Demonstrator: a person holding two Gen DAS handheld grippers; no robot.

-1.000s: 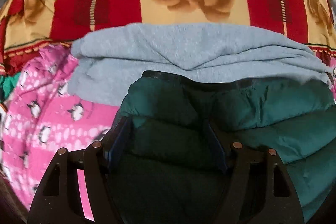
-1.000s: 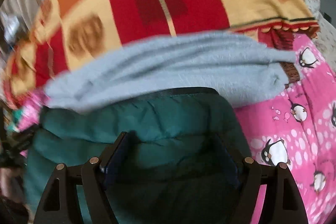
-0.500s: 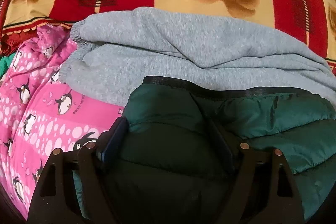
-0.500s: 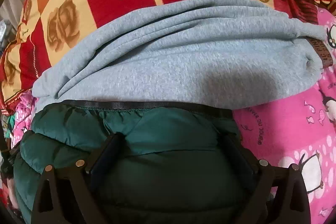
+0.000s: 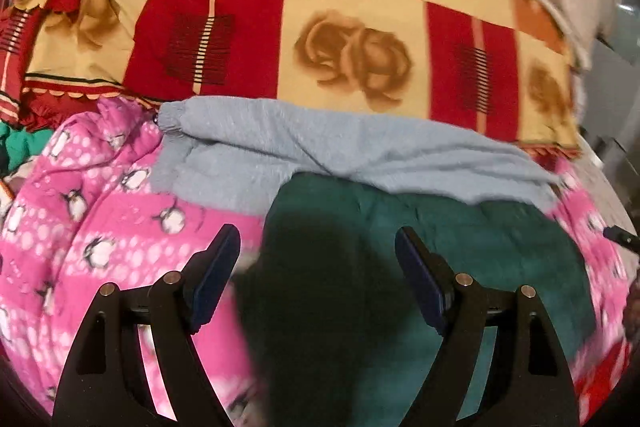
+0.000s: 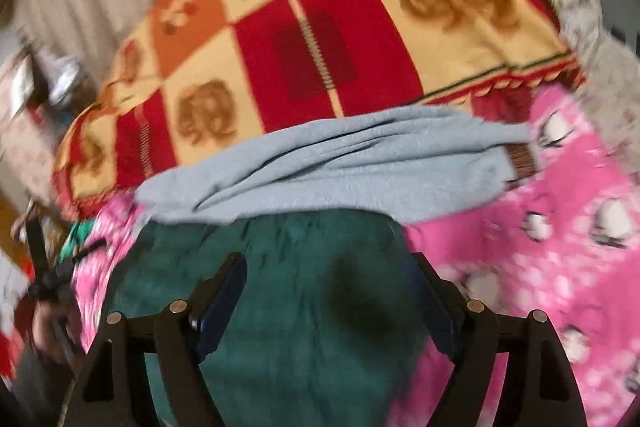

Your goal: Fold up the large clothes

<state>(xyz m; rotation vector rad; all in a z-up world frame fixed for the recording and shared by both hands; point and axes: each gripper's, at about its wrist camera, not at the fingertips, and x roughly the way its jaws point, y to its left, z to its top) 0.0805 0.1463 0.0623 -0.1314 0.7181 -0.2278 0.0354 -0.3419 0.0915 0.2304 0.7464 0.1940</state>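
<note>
Looks like the green puffer jacket (image 5: 460, 247) is sitting folded below the grey sweatshirt (image 5: 360, 155) mid-frame, both tools, left (image 5: 318, 279) and right (image 6: 326, 303), hanging wide and empty, so folding's seemingly wrapping up.

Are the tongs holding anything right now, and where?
Nothing is held. The left tongs, just opened wider, and right tongs, just narrowed, hang open above the green jacket, nothing between them.

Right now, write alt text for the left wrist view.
A folded dark green padded jacket lies on a pink penguin-print blanket, with a folded grey sweatshirt just beyond it. The left claw is open above the jacket, holding nothing. A red, orange and cream rose-patterned blanket fills the background.
</note>
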